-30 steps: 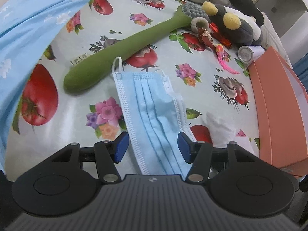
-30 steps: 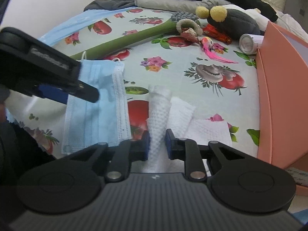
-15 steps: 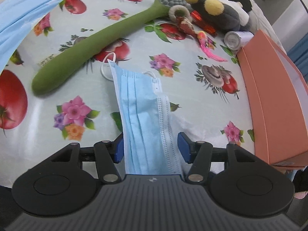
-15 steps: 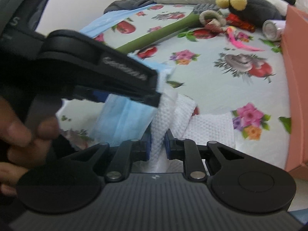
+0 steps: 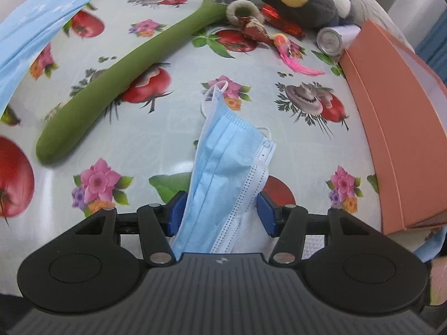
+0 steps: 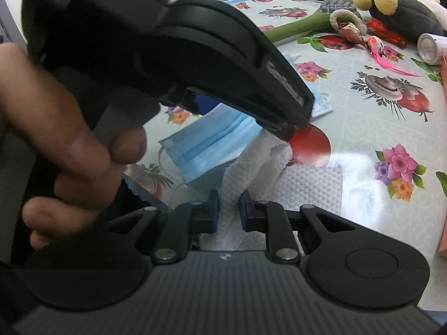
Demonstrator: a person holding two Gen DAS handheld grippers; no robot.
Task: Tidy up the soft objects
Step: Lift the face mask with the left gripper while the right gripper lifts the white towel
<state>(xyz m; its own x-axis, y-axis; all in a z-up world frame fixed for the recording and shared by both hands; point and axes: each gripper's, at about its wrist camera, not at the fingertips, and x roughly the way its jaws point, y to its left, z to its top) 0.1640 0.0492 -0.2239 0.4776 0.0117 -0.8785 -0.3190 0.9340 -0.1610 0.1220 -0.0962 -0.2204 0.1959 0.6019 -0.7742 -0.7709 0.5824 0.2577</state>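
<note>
Left tool is gripping the blue face mask, hanging above the flowered surface. Right tool is clenching a bunched white cloth, its far end lying on the surface. Farther off, a green plush stem and dark stuffed toy are lying.

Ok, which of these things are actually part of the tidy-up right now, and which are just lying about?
In hand:
- blue face mask, between the left hand-held gripper fingers
- white textured cloth, pinched by the right hand-held gripper

Lying about:
- long green plush
- dark plush toy
- pink feathered bird
- can
- orange box
</note>
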